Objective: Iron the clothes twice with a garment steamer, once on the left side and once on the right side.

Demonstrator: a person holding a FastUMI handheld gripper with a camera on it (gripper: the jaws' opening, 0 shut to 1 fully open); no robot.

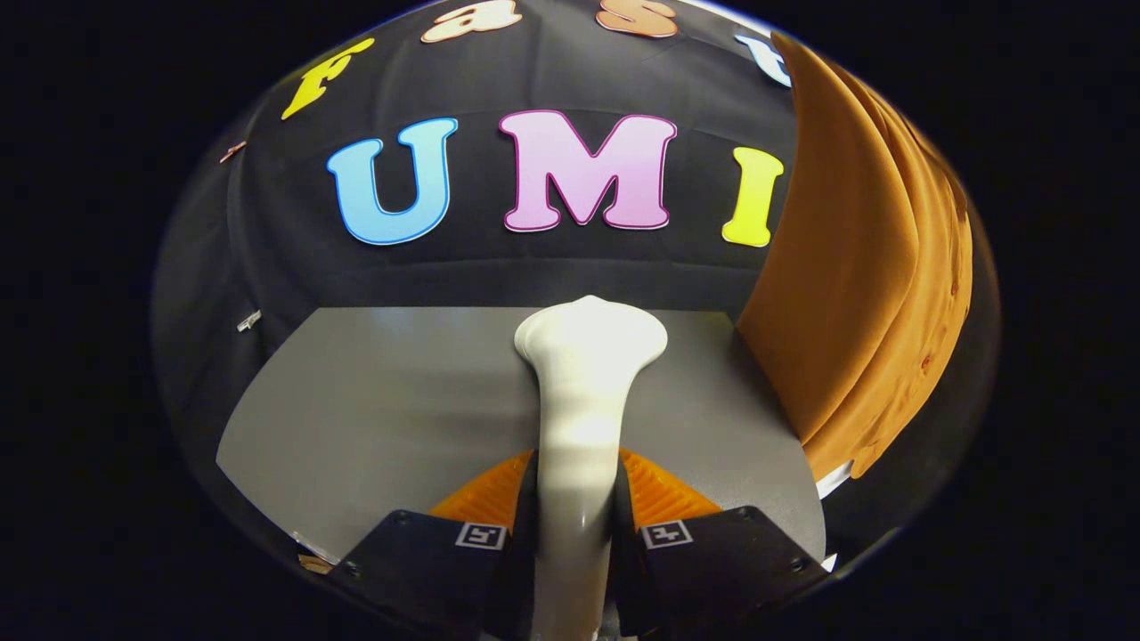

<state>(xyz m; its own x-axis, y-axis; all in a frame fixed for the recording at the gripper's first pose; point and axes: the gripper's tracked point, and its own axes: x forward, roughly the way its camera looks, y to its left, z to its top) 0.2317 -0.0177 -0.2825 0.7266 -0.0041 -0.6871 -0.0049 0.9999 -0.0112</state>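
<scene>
Booth: black cloth wall behind flat grey tabletop (374, 401). Hanging rust-orange fabric garment (846, 285), draped in folds, right of and beyond fingers, apart from steamer head. White plastic garment steamer (583, 392), flared head forward, handle running back between fingers. Gripper (574, 525) clamped on handle, both fingers pressing. Advice: swing head right, meet cloth flat, stroke slowly along one side, grip firm.

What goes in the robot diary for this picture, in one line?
gripper: shut on steamer | steamer head: over grey table, pointing ahead | brown garment: hanging right, not touched
</scene>
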